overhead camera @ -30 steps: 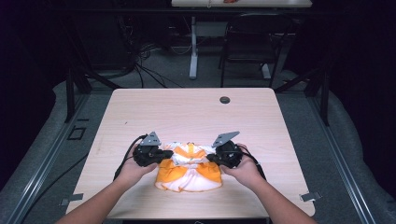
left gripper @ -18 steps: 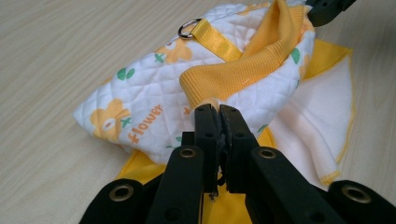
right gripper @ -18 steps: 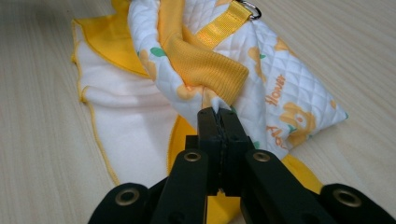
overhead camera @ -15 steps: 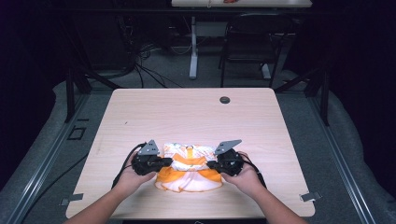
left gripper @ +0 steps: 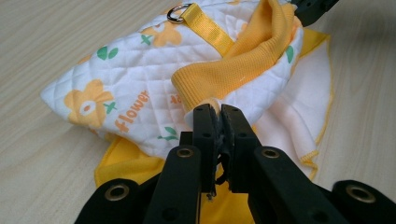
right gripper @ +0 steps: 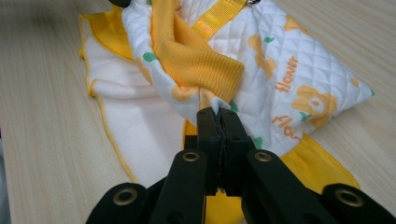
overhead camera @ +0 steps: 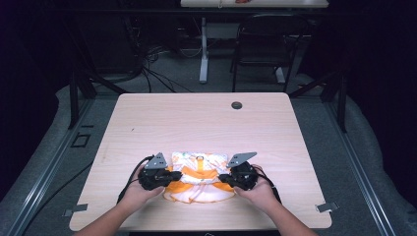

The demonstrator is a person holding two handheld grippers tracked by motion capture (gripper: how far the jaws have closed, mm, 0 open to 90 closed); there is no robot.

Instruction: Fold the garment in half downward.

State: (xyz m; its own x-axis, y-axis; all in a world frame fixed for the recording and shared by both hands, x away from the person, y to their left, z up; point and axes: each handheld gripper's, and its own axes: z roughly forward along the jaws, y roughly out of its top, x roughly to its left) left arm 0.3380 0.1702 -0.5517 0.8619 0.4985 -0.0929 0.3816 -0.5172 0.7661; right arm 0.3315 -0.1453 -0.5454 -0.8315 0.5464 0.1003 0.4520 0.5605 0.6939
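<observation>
A small quilted white garment [overhead camera: 196, 174] with orange flower prints, yellow ribbed trim and a yellow strap with a metal ring [left gripper: 176, 11] lies near the table's front edge. My left gripper [overhead camera: 173, 176] is shut on the garment's left side, pinching the yellow ribbed cuff [left gripper: 212, 105]. My right gripper [overhead camera: 222, 178] is shut on the right side, its jaws clamped on the quilted edge beside the other ribbed cuff [right gripper: 215, 109]. The folded part is lifted slightly over the white and yellow layers [right gripper: 140, 126] lying flat beneath.
The light wooden table [overhead camera: 196, 123] has a small dark round cap [overhead camera: 237, 105] near its far edge. Cables trail from both grippers toward the front edge. A chair and table legs stand on the floor beyond the table.
Both grippers have drawn the garment's far part toward the front edge, folding it over the lower layers. The hands sit closer to the person than before.
</observation>
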